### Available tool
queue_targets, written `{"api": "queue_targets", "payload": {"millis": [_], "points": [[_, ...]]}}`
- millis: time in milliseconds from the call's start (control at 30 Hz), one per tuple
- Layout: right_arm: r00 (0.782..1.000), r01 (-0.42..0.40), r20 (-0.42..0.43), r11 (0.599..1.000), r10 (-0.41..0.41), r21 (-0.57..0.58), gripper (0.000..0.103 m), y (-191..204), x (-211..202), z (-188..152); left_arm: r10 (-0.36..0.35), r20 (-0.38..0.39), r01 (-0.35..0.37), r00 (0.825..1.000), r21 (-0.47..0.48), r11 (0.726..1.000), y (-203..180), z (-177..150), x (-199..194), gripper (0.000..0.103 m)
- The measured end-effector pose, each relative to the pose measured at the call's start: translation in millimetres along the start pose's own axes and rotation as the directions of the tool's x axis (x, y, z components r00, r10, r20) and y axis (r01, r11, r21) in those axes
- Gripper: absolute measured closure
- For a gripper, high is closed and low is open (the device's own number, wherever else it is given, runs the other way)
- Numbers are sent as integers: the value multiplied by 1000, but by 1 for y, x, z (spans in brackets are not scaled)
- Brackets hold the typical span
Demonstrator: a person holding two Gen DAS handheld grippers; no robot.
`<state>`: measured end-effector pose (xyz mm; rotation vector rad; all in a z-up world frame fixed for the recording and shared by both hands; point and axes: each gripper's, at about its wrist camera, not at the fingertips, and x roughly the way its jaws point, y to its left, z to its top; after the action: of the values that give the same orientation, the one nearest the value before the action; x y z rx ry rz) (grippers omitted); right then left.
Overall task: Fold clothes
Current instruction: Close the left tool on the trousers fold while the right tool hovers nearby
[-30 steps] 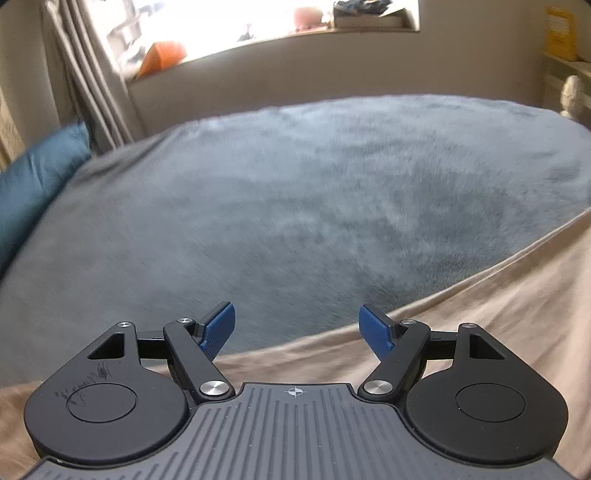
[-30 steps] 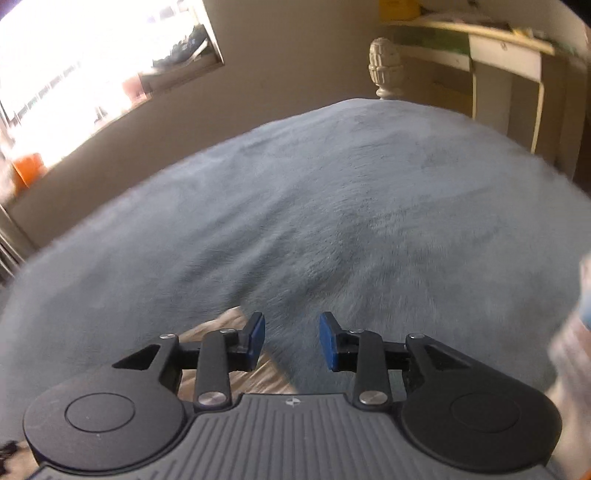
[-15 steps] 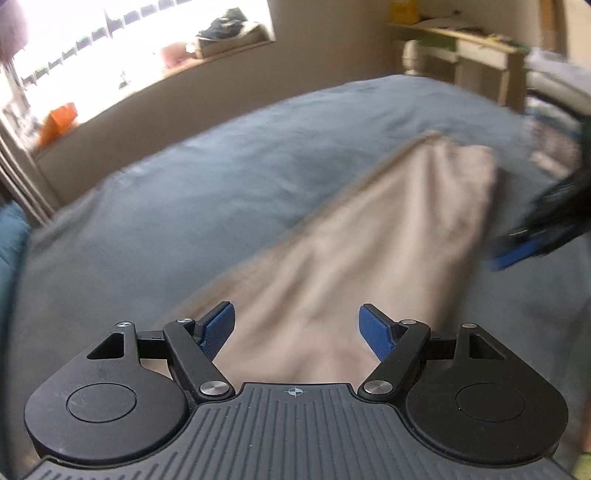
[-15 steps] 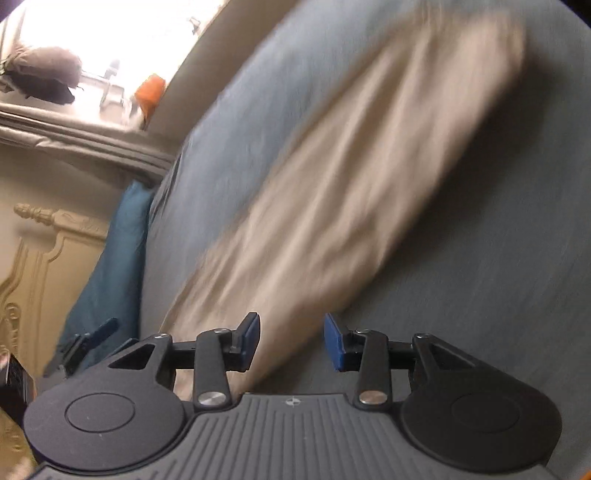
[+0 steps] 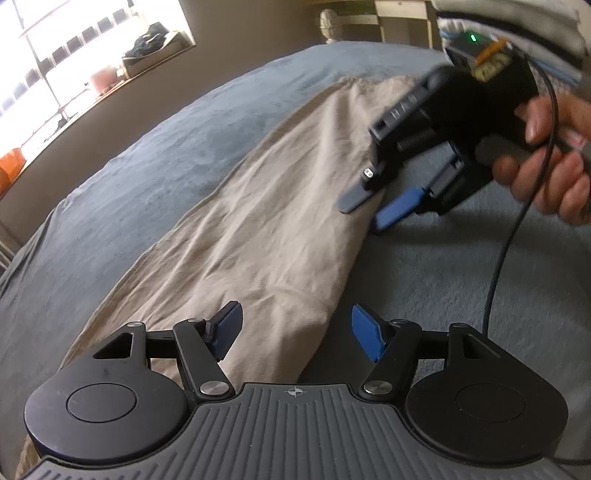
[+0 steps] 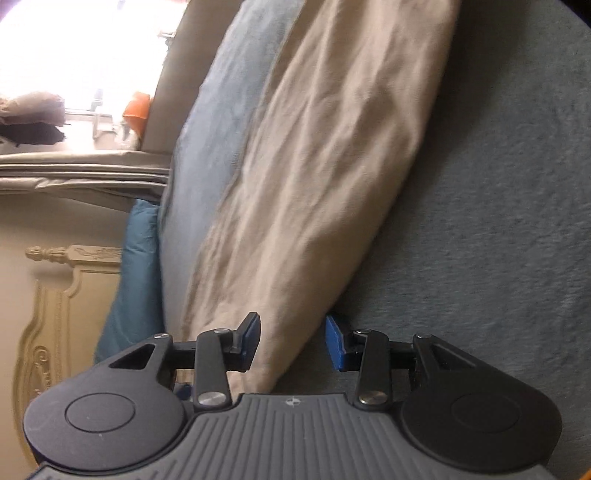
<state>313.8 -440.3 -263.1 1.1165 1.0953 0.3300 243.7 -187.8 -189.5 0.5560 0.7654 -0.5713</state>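
A long beige garment (image 5: 266,221) lies folded lengthwise on the grey-blue blanket (image 5: 129,177). My left gripper (image 5: 297,332) hovers over its near end with the jaws closing; the cloth's right edge runs between the blue pads, which do not press on it. Further along that same edge, a hand holds my right gripper (image 5: 376,206), its fingers apart at the fabric. In the right wrist view the garment (image 6: 332,166) stretches away from my right gripper (image 6: 291,343), which is open with the cloth's edge lying between its pads.
A teal pillow (image 6: 136,280) and a carved cream headboard (image 6: 66,302) stand at one end of the bed. The window sill (image 5: 110,77) holds several objects. A bedpost (image 5: 330,22) and a black cable (image 5: 513,229) are on the right.
Both views have swung from bare blanket onto the beige garment. Both grippers have come to its right edge, and the left jaws have narrowed a little.
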Motion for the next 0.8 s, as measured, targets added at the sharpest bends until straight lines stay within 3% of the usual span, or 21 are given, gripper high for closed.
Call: {"api": "queue_targets", "payload": {"millis": [267,400,500,533,633,700,800], "points": [[992,-124,9,992,124,9,68,6,-2,3,15,2,-15,1000,57,998,-12,-1,8,43],[984,-176,20,984,176,4,68,11,4,12,29,1,-29,1000,27,999,-7,6,15,50],[979,-204,19,979,204,17,68,8,9,21,24,-6,-24,1000,-34,999,4,11,20,61],[977,-214,21,976,214,26,68,6,11,24,20,-8,-21,1000,-56,998,8,13,22,70],[974,-227,34,974,226,26,68,1,12,30,-6,-31,1,999,-180,984,28,14,26,83],[973,-227,42,974,226,14,68,-1,12,33,-32,-47,18,998,-268,963,42,14,29,87],[980,-190,36,978,194,-83,68,6,2,30,-92,-55,62,994,-409,910,66,11,34,90]]}}
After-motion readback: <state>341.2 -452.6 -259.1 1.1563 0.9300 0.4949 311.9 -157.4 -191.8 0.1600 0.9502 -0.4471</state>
